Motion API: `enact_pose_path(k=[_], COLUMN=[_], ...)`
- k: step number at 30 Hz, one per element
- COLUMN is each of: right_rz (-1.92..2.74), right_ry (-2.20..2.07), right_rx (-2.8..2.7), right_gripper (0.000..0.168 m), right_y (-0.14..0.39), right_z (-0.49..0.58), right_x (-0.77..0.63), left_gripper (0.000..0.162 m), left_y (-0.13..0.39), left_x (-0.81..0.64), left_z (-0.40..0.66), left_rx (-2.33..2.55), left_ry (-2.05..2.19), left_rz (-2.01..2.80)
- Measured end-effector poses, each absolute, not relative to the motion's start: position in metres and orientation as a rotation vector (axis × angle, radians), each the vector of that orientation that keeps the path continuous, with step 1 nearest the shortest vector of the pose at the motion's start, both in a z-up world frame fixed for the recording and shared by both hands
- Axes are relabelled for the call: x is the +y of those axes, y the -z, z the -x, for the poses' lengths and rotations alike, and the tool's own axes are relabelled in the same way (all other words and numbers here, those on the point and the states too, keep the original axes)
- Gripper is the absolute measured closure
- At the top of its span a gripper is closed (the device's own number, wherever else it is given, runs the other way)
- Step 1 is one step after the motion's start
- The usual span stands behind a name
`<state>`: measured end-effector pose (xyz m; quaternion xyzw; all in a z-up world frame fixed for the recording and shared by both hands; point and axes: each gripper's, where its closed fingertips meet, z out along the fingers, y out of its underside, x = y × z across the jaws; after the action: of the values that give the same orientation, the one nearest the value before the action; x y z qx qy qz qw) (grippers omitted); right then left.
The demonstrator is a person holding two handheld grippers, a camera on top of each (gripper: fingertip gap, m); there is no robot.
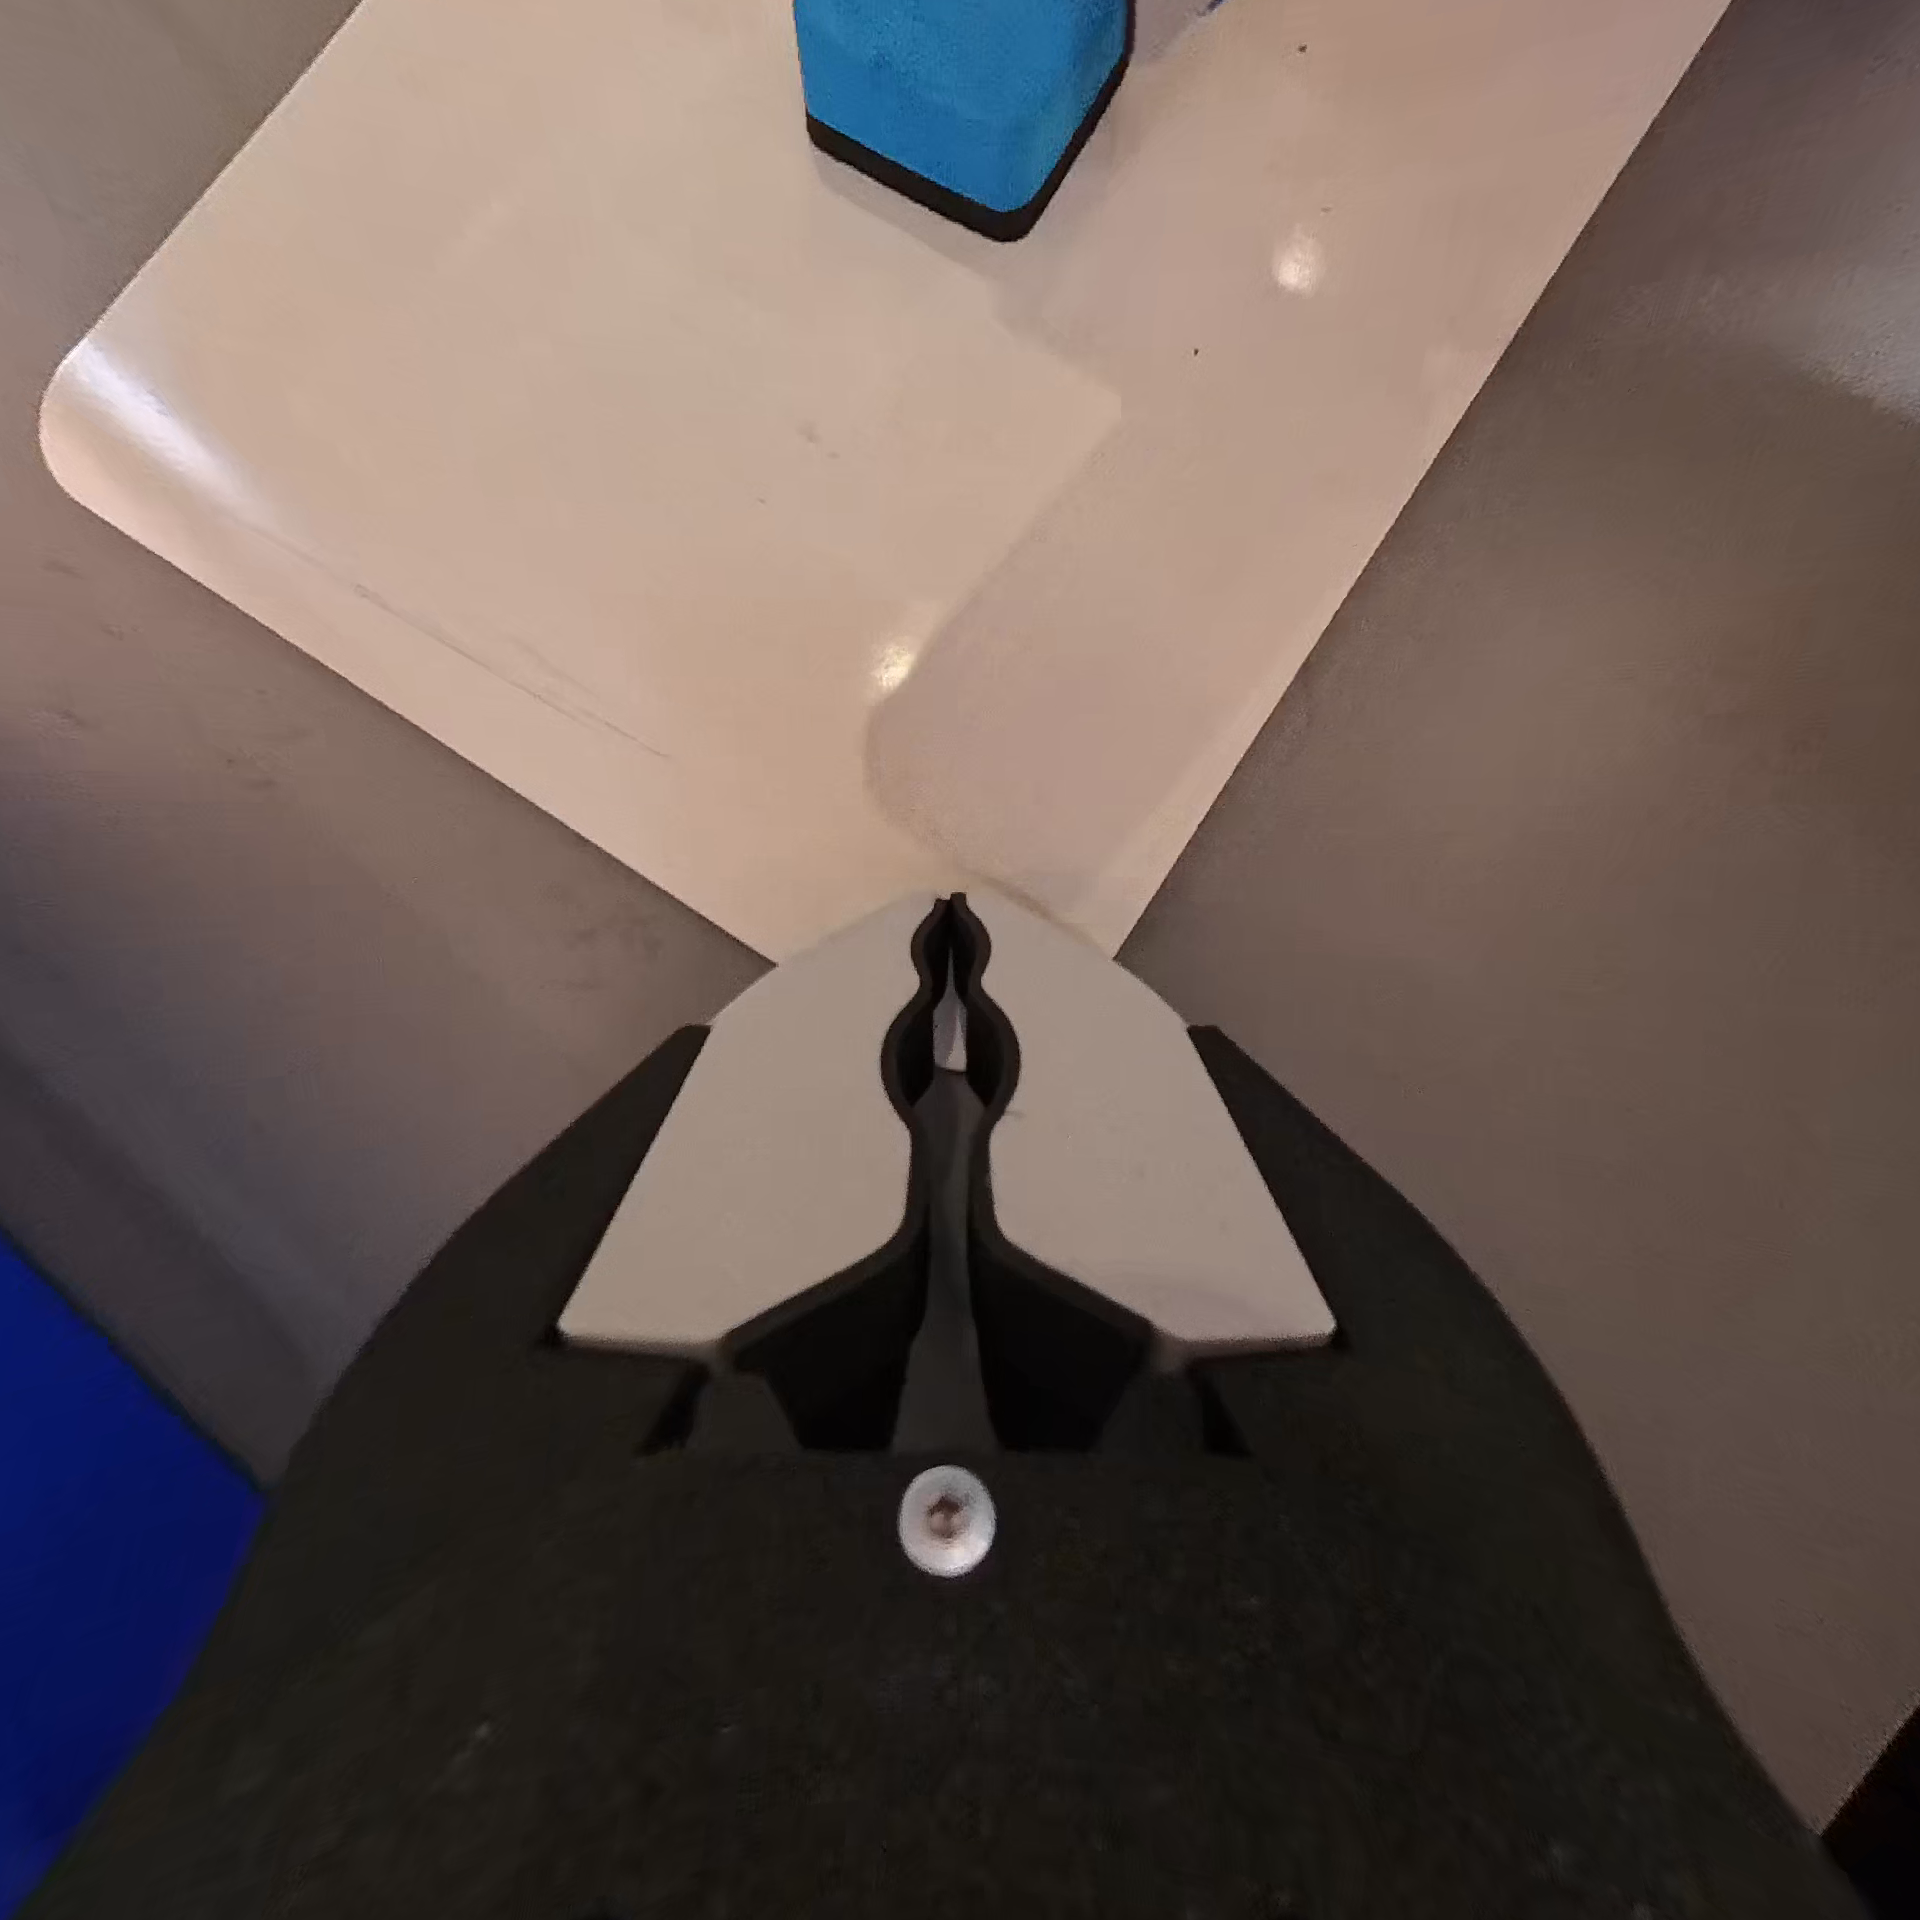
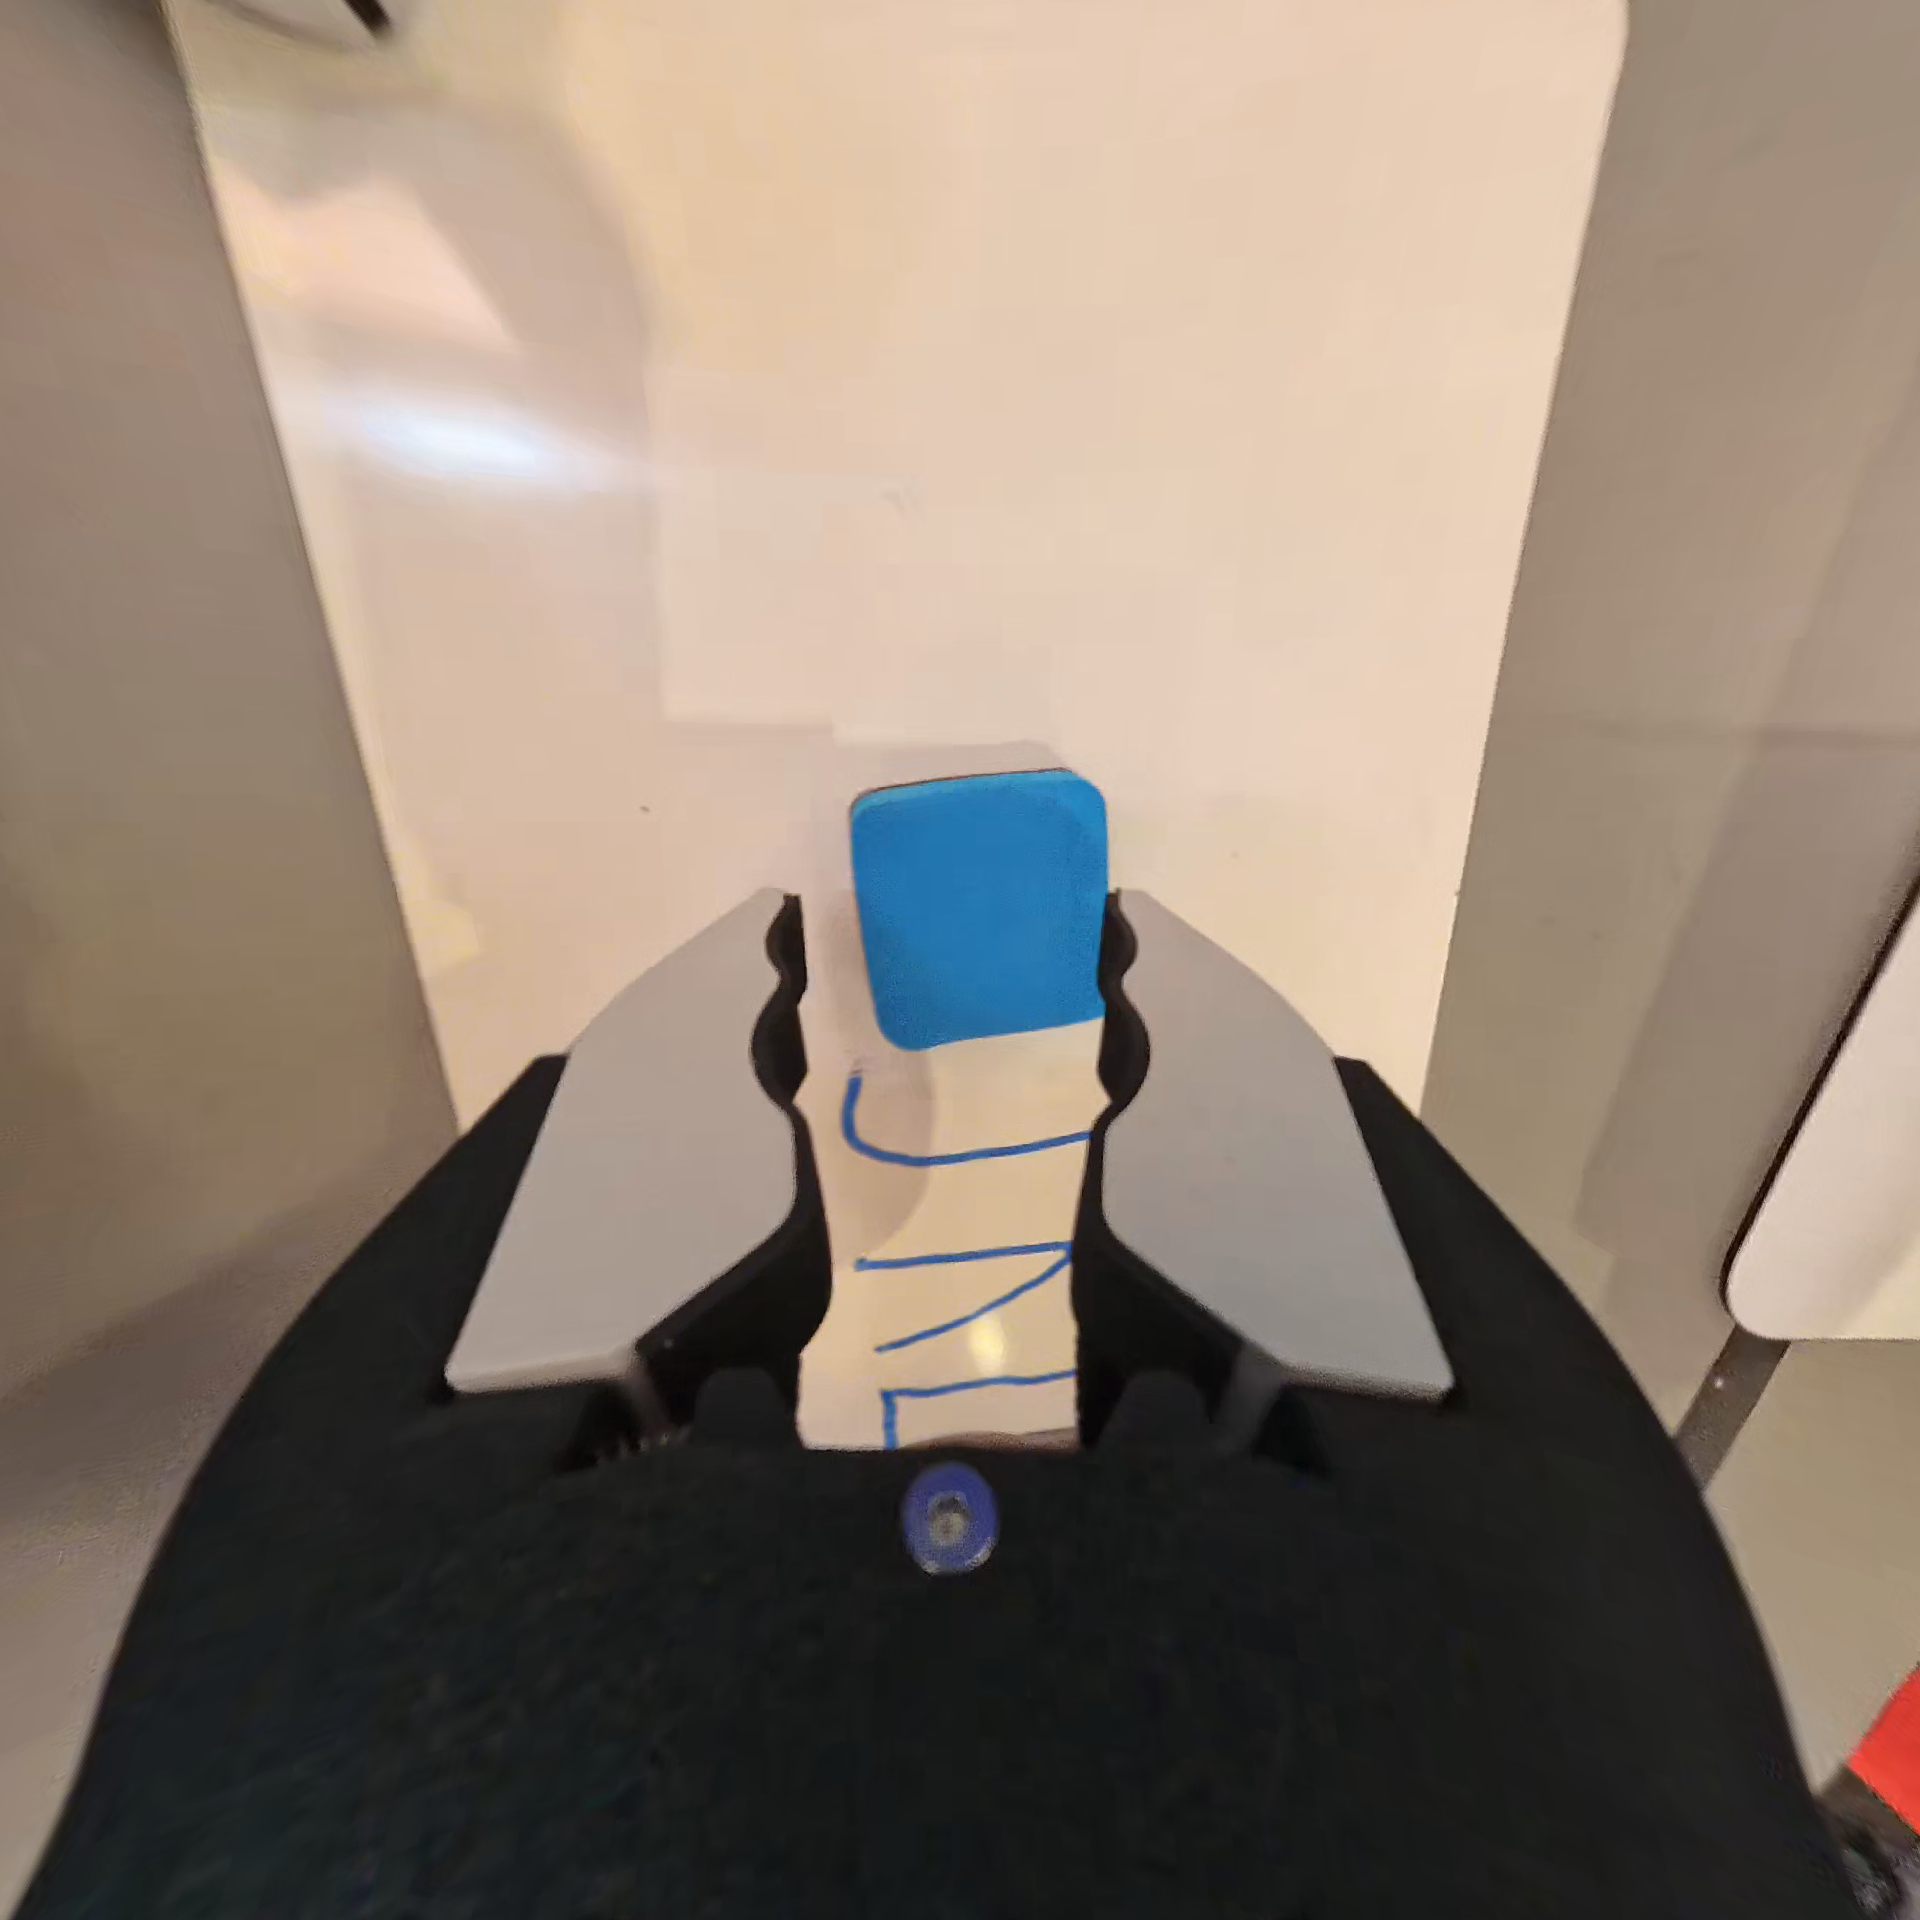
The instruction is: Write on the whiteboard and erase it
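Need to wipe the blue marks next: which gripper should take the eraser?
Right. The right gripper is open astride the blue eraser; the left gripper is shut, farther away.

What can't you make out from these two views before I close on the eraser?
- Blue marker strokes, right wrist view: the right gripper covers both ends.
- Eraser, left wrist view: cut off by the top edge.
- Eraser contact, right wrist view: one jaw looks against it, the other apart; grip unclear.
- Left gripper: jaws together at the whiteboard corner; whether they pinch it is unclear.
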<state>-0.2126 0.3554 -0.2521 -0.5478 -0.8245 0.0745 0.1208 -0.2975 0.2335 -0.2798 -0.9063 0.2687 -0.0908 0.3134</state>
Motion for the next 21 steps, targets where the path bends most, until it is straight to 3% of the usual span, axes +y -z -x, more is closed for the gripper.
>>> enact_pose_path(k=[6, 11, 15, 21], right_rz=[1.596, 1.583, 1.628, 1.6], right_ry=[-0.18, -0.131, -0.094, -0.03], right_rx=[-2.459, -2.369, -2.267, -2.273], right_gripper=[0.12, 0.145, 0.144, 0.135], right_y=[0.267, 0.247, 0.229, 0.249], right_z=[0.214, 0.215, 0.204, 0.196], right_x=[0.367, 0.38, 0.389, 0.373], left_gripper=[0.162, 0.162, 0.162, 0.162], left_y=[0.28, 0.28, 0.28, 0.28], left_x=[0.237, 0.239, 0.239, 0.238], left_z=[0.296, 0.295, 0.295, 0.294], left_rx=[0.711, 0.678, 0.67, 0.669], left_ry=[0.201, 0.225, 0.228, 0.226], left_rz=[2.394, 2.392, 2.395, 2.397])
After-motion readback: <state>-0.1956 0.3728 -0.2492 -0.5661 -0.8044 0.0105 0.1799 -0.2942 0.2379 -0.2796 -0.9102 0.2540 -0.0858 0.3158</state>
